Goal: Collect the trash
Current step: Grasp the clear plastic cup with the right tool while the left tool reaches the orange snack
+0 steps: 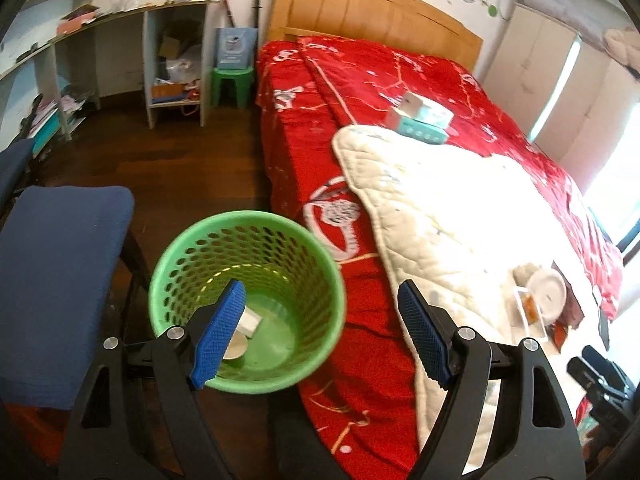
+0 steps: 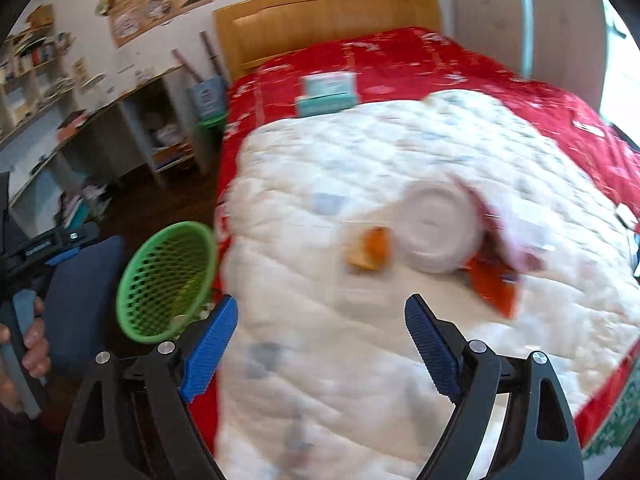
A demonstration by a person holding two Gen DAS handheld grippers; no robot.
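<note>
Both grippers empty, jaws wide apart. The left gripper hangs over the green perforated plastic waste basket, which stands on the dark wood floor just beside the red patterned bedspread. The basket already holds a small white box and a round flat piece at its bottom. The right gripper points down at the white quilted blanket on the bed, nothing between its blue pads.

Trash left to collect lies on the blanket: a white round plastic lid, an orange crumpled scrap just beside it, and an orange-red wrapper partly under the lid. The right view is blurred, so finer detail is unclear.

Judged step: reach for the next piece. Best bet is the orange scrap, since it lies apart and clear. Straddle it with the pads, come down steeply, and pinch the scrap only, not the soft quilt. The lid is flat, so take it by the edge.
</note>
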